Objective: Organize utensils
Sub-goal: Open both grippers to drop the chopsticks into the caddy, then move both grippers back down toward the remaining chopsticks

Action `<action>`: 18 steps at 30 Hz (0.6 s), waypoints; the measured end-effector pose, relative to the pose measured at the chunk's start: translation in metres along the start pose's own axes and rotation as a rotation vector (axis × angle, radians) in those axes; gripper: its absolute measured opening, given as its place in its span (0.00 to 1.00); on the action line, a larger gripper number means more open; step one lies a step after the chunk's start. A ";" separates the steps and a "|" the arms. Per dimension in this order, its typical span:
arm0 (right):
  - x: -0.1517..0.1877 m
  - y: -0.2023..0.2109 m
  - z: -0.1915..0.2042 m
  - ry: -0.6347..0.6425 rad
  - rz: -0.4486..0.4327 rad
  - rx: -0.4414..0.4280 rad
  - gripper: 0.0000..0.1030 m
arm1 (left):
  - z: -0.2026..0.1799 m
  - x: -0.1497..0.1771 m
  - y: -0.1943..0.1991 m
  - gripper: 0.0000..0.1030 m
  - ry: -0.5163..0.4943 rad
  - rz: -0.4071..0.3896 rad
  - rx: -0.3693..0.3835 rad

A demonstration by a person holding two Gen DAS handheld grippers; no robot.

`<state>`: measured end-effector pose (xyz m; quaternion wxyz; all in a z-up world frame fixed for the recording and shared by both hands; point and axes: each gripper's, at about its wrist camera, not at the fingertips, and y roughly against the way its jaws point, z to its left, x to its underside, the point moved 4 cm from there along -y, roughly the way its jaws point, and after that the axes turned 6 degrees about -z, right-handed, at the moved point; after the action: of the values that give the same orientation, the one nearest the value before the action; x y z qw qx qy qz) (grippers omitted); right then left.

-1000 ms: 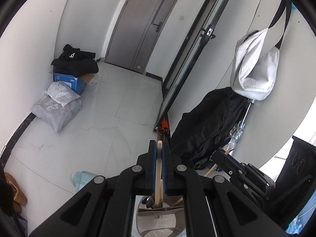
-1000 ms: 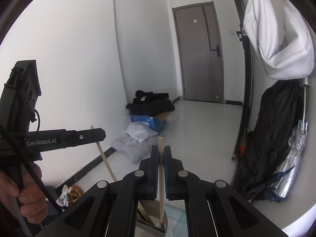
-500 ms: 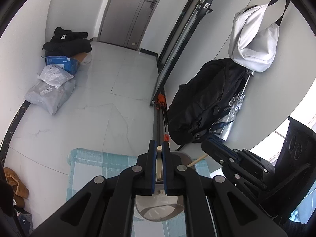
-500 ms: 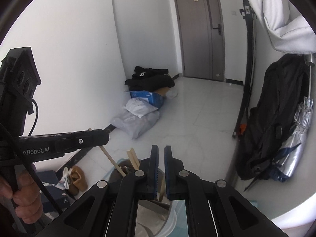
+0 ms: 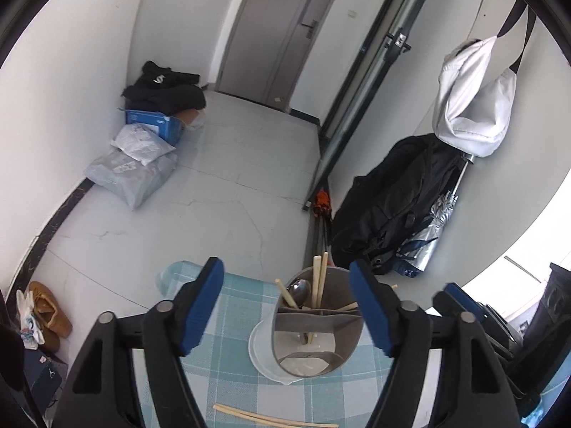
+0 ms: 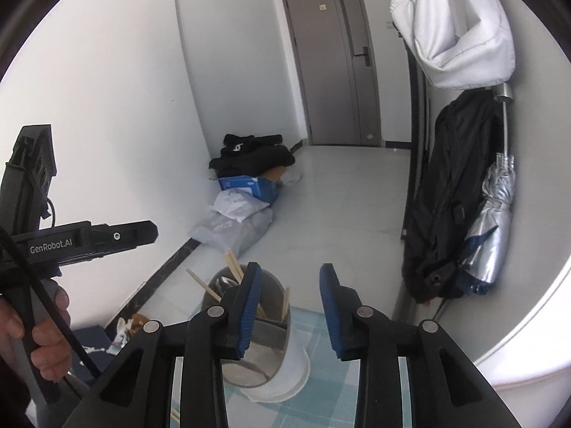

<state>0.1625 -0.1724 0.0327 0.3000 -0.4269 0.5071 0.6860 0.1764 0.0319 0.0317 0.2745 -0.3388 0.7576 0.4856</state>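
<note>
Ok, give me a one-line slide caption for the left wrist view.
Open left gripper above a grey utensil holder holding chopsticks and a spoon; loose chopsticks lie on the checked tablecloth.

Utensil holder [image 5: 317,335]: matt grey, white plastic base. Chopsticks [image 5: 318,285]: pale bare wood; spoon [image 5: 299,290]: glossy metal. Tablecloth [image 5: 228,339]: checked woven cloth.

Bright daylight fills both fisheye views, blowing out to white glare at the right edge. Straight lines bow near the dark circular rim; focus stays fairly sharp, shadows soft.
</note>
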 end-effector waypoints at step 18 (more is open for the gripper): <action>0.053 0.089 0.010 -0.075 -0.048 0.034 0.73 | -0.006 0.061 0.075 0.96 -0.040 -0.123 -0.123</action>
<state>0.0603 -0.1912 0.0260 0.3424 -0.4076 0.4966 0.6856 0.0801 0.0338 0.0298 0.2978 -0.3909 0.6986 0.5200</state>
